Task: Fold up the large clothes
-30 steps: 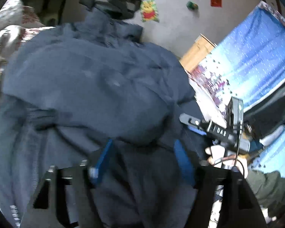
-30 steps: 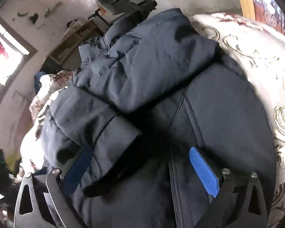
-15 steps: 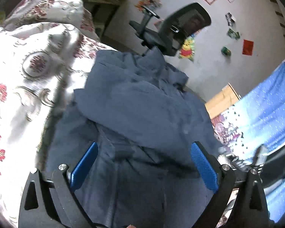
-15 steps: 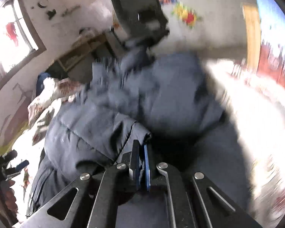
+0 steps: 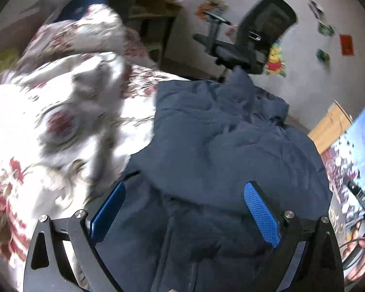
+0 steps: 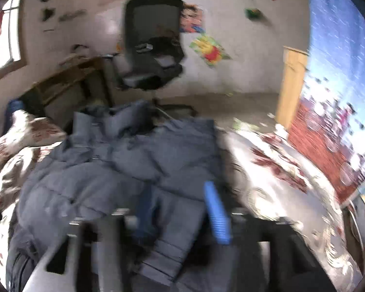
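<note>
A bed with a white quilt with red flowers (image 5: 48, 126) is carrying the dark blue padded jacket (image 5: 219, 146), filling the centre and lower frame. The left gripper (image 5: 185, 209) and the right gripper (image 6: 180, 209) are hovering released above it. Better to grasp one edge fully before folding.

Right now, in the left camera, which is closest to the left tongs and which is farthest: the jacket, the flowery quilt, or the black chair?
1. Jacket, right between the left tongs.
2. Quilt, off to the left.
3. Chair, far back by the wall.
</note>
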Tool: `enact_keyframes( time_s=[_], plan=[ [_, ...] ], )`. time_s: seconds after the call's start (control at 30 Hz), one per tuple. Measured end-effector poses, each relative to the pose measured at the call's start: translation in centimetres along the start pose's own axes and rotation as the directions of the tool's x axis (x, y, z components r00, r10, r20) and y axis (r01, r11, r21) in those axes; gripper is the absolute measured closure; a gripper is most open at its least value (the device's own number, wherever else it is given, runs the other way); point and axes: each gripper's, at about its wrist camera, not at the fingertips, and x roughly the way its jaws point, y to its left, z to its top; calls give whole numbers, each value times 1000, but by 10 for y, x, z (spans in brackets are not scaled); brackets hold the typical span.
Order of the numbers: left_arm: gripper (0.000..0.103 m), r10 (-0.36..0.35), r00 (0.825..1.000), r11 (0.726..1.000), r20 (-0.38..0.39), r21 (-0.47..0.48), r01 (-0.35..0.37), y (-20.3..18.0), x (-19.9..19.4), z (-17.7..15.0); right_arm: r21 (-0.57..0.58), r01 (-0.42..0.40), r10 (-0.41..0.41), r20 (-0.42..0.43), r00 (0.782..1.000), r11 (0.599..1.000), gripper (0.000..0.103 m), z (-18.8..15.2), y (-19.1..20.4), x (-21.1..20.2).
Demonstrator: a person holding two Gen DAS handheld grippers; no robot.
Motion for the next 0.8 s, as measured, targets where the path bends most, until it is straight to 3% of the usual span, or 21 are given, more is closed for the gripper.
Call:
enact_keyframes(
  time_s=[0.07, 0.17, 0.3, 0.4, 0.63, 0.8],
  plan=[
    [7, -19, 1000, 998, -2, 59, 19, -14, 11, -1, -84, -52, 51, -18, 999, 995, 48, -4, 19, 5],
    [7, -11, 1000, 988, -16, 152, 13, -34, 30, -8, -194, -149, 130, -108, 986, 969, 48, -15, 50, 26],
    [7, 6, 996, 977, -84, 211, 12, -43, 55, -18, -261, -177, 123, -210, 970, 949, 48, -34, 70, 56],
    [7, 22, 993, 977, -113, 211, 2, -40, 69, -24, -239, -189, 127, -251, 960, 952, 47, -42, 68, 74],
    [6, 16, 990, 981, -141, 196, 12, -29, 84, -30, -227, -203, 147, -240, 960, 952, 44, -60, 67, 84],
    [3, 64, 988, 971, -140, 237, -30, -34, 91, -39, -232, -194, 146, -208, 967, 953, 43, -68, 67, 85]
  ],
)
